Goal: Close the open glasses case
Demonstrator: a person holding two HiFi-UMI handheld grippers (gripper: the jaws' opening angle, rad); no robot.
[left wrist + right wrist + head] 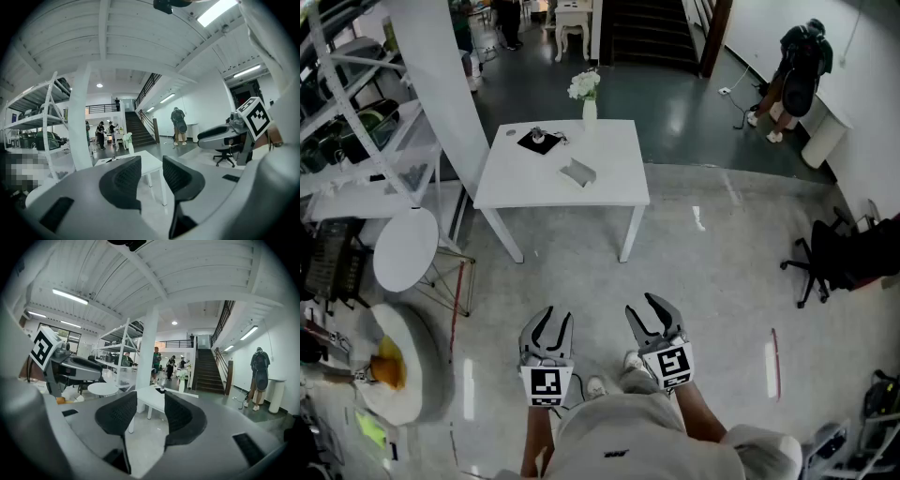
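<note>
The location is an open-plan studio or office hall on two levels. Indicators: a glossy hard floor, a wide staircase rising to a railed gallery, ceiling strip lights, metal shelving (loaded with stored items), a white table and a black office chair.

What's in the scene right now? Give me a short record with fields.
left gripper: jaws apart, nothing between them
right gripper: jaws apart, nothing between them
position: both held low in front of the person, well short of the table
glasses case: grey, near the middle of the table, not touched by either gripper; too small to tell how the lid stands
other items: vase of white flowers at the table's far edge; black pad toward its far left
</note>
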